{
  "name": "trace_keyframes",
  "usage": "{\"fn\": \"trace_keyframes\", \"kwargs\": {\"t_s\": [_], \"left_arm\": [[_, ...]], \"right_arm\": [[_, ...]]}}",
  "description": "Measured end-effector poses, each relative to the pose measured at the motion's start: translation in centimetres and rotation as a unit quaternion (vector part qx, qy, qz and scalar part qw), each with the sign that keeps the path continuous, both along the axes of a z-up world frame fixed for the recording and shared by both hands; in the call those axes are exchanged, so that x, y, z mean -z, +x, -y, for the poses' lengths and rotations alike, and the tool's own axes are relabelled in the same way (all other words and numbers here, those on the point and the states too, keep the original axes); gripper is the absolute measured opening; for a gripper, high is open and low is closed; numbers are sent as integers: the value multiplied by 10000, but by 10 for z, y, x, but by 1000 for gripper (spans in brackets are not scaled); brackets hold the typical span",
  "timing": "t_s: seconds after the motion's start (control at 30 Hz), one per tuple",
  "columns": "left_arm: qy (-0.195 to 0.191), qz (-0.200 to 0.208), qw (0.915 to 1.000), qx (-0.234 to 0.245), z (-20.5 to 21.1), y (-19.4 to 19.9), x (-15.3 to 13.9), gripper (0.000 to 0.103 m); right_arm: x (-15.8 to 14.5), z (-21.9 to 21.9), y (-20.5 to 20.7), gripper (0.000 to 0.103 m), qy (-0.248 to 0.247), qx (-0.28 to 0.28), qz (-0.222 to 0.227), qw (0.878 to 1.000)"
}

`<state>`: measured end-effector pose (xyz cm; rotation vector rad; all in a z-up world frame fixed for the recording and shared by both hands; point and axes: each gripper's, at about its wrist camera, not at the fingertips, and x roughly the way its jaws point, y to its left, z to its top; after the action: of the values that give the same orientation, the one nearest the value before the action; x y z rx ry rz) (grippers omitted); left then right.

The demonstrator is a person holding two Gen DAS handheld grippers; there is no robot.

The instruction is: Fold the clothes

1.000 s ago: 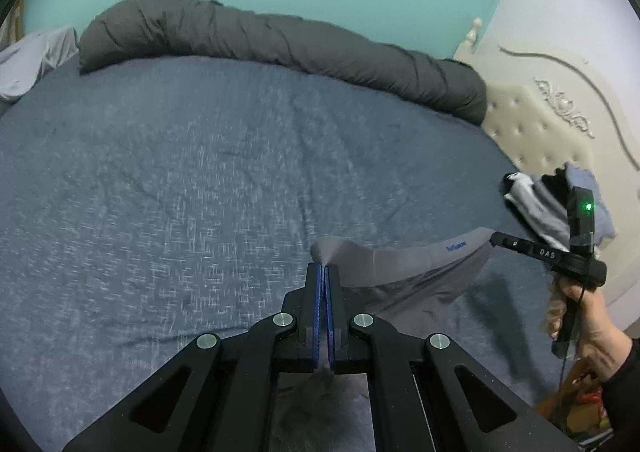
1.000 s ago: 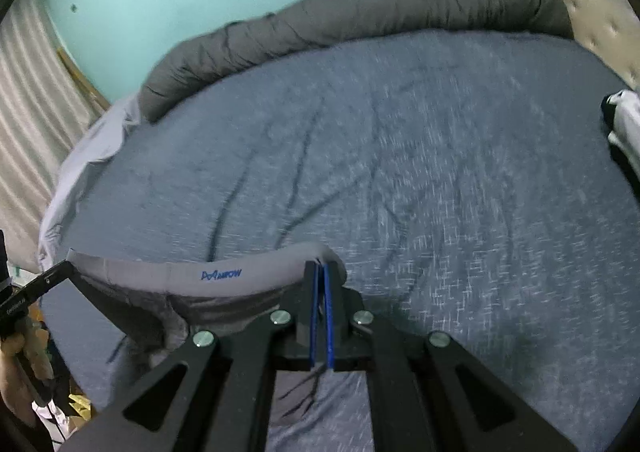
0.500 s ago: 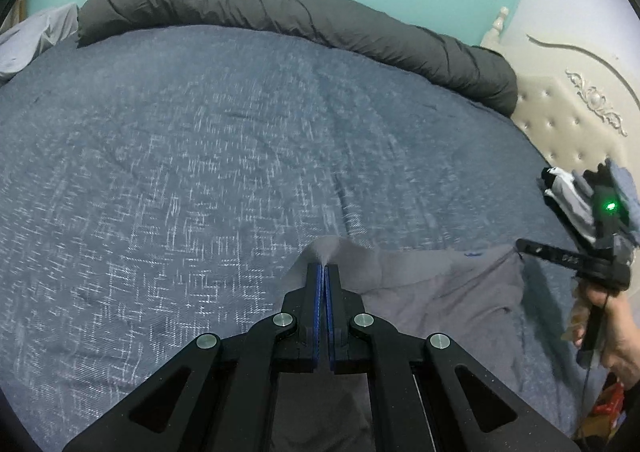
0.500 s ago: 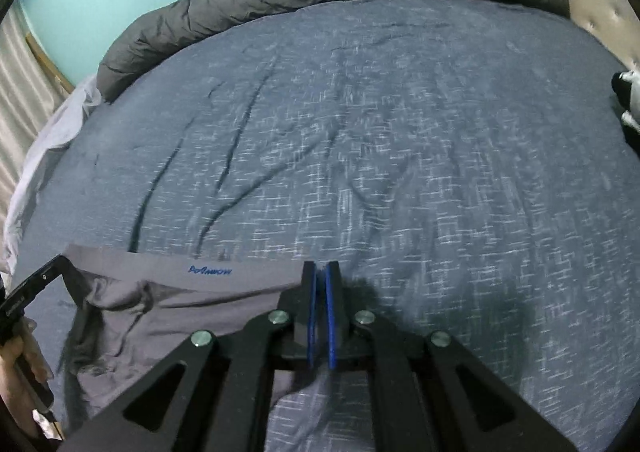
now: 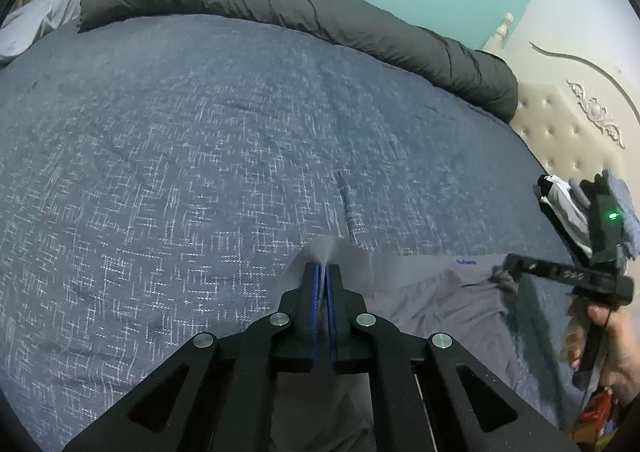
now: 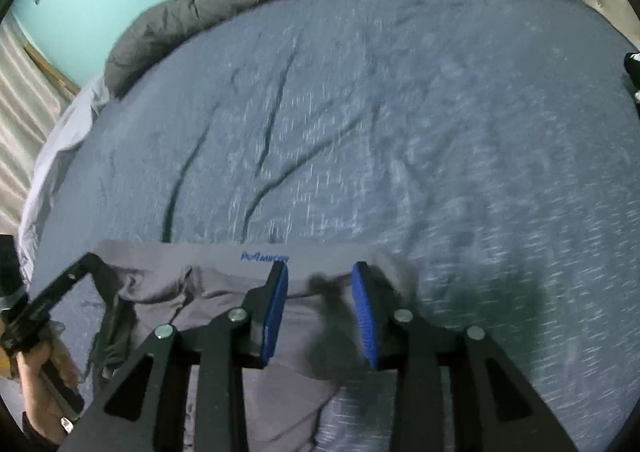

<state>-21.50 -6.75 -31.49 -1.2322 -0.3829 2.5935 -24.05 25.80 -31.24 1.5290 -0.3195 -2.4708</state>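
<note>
Teal walls back a wide bed spread with a blue-grey flecked woven cover [image 5: 200, 156], creased in long dark folds, with a dark grey quilted duvet rolled into a long bolster [image 5: 304, 12] along its far edge. On the near edge lies a grey, soft jersey garment with a blue-lettered waistband [image 6: 224, 276]; held up taut a second ago, it is now lowered onto the cover, waistband straight, body wrinkled. The right gripper [image 6: 320, 292], clamped on that band half a second ago, now stands with its blue pads wide apart and nothing between them. The left gripper [image 5: 323, 272] stays pinched tight on the waistband's other corner. Spread flat like this, the garment looks ready for folding.
</note>
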Motion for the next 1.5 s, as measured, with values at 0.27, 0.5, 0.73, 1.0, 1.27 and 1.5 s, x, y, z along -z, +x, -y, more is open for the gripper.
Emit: {"fn": "trace_keyframes", "kwargs": {"t_s": [0.27,0.5,0.73,1.0,1.27,1.5], "left_arm": [[17,-39,10000,-32,5,0,-3,13],[26,-8,10000,-94,12,1,-3,14],[46,20,9999,-128,14,2,-3,14],[129,152,9997,-137,16,-2,2,22],[281,351,9989,-102,10,-7,10,25],[642,640,9959,-2,5,-12,23,27]], "right_arm": [[22,13,-13,29,107,99,155,9998],[13,6,-3,2,178,67,-82,9998],[-5,-7,9,1,214,29,-382,9990],[-17,-45,30,1,249,156,-533,9981],[8,-65,40,1,249,259,-321,9988],[12,-68,41,1,203,237,-295,9991]]}}
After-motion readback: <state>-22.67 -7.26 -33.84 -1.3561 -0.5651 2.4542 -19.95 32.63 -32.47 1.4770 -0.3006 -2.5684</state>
